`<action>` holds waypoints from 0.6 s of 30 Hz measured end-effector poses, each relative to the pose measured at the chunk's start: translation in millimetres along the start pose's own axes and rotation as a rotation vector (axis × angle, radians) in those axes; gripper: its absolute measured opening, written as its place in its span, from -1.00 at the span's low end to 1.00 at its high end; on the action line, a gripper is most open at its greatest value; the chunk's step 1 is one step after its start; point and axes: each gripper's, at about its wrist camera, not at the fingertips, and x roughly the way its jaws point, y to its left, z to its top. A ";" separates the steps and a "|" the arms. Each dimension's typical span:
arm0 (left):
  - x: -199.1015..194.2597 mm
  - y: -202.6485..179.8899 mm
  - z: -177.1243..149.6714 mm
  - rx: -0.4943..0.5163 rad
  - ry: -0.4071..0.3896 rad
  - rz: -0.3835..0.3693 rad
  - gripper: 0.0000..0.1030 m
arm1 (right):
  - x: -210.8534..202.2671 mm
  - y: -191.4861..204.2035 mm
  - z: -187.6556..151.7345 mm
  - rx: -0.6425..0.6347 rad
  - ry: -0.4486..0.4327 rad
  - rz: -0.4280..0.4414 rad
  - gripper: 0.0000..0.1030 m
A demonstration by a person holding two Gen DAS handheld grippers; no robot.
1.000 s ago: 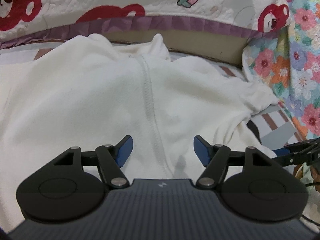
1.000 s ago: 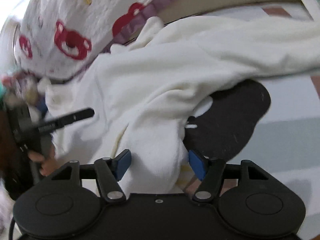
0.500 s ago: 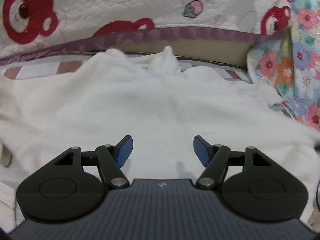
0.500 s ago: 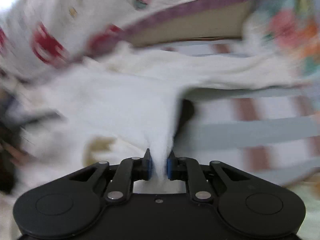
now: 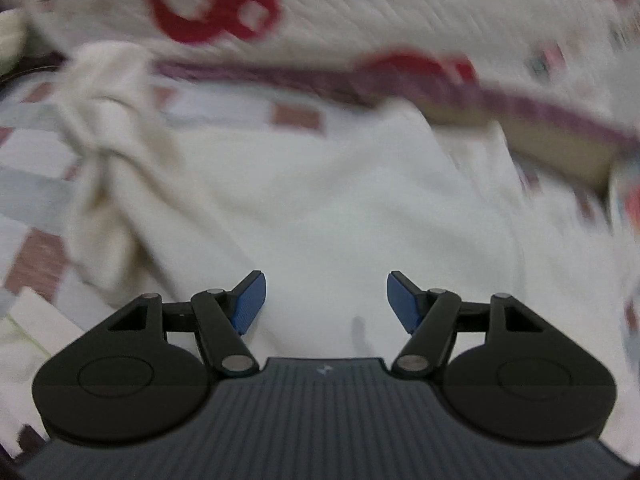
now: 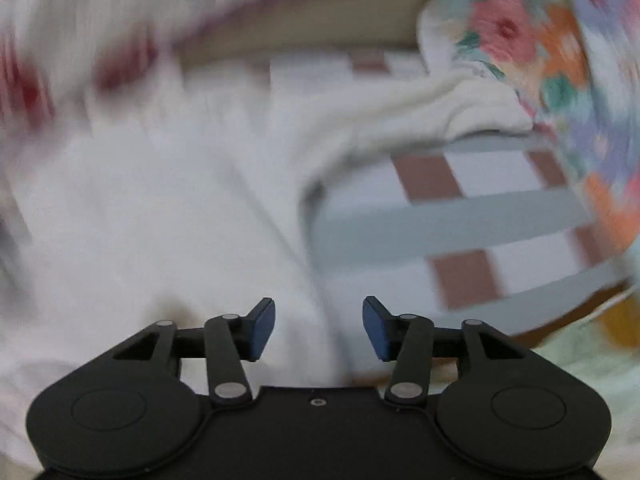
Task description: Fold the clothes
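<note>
Whole scene first: checked bed sheet (image 6: 460, 212) in grey, white and brown, with a bear-print quilt (image 5: 360, 8) banked up along 12 o'clock and a floral blanket (image 6: 560, 60) crowding in from 2 o'clock in the right wrist view. Pretty blurry all round, so fine detail is a no-go.

On top of that, spread flat across the bed: the white fleece garment (image 5: 320, 200). Body fills the middle of the left wrist view, out from the jaws toward 12. One sleeve (image 6: 460, 104) trails off toward 1–2 o'clock in the right wrist view, cuff ending just beside the floral blanket. Another bunched, creamier length of it (image 5: 100, 128) runs off toward 10–11 o'clock in the left view. So long axis of the sleeves roughly 10-to-2, body straight ahead.

Left gripper (image 5: 322, 300): jaws spread wide, nothing between them, fleece directly below.

Right gripper (image 6: 319, 328): jaws parted too, gripping nothing, sitting right over the garment's side edge, sheet showing from 3 o'clock. Looks nearer to that outstretched sleeve, so probably the better one for it.
</note>
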 end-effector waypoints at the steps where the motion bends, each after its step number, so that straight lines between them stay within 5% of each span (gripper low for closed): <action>1: -1.7 9.5 2.9 -0.031 -0.024 0.018 0.29 | -3.5 -4.6 2.2 0.063 -0.049 0.058 0.13; 5: -8.5 47.5 14.4 -0.157 -0.120 0.092 0.29 | 19.3 34.0 11.8 -0.150 -0.125 0.083 0.06; 9: -4.8 79.2 17.9 -0.255 -0.156 0.138 0.29 | 54.8 98.2 42.3 -0.329 -0.102 0.258 -0.97; 11: -3.3 88.2 19.1 -0.271 -0.177 0.173 0.29 | 74.3 128.5 67.1 -0.321 -0.082 0.338 -0.97; 14: -0.7 96.1 21.8 -0.291 -0.213 0.178 0.34 | 113.5 169.2 114.1 -0.332 -0.076 0.354 -0.70; 16: 8.5 98.5 28.8 -0.295 -0.227 0.139 0.40 | 148.7 188.7 144.1 -0.377 -0.115 0.290 0.13; 18: 26.6 102.5 41.4 -0.280 -0.227 0.132 0.56 | 181.4 197.6 171.5 -0.355 -0.090 0.270 0.22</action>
